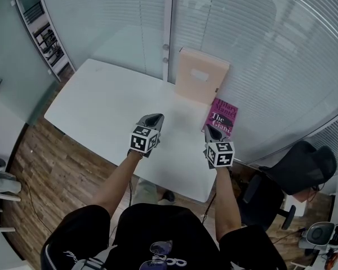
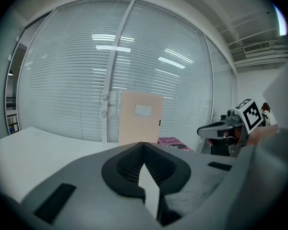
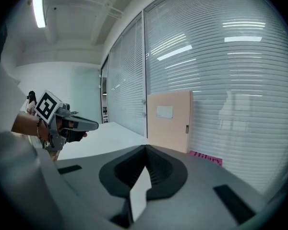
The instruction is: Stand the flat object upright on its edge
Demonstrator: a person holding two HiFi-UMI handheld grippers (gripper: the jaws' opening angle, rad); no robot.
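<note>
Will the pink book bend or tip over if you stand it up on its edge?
The pink book looks thin, like a paperback, so it may flex when gripped. Its narrow edge would probably make it tippy on the smooth white table. Leaning it on the upright beige folder might steady it.

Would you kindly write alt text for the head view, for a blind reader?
A magenta paperback book lies flat on a white rectangular table, beside an upright peach-coloured box file against the glass wall. The person's grey left gripper and right gripper hover shut before them.
</note>
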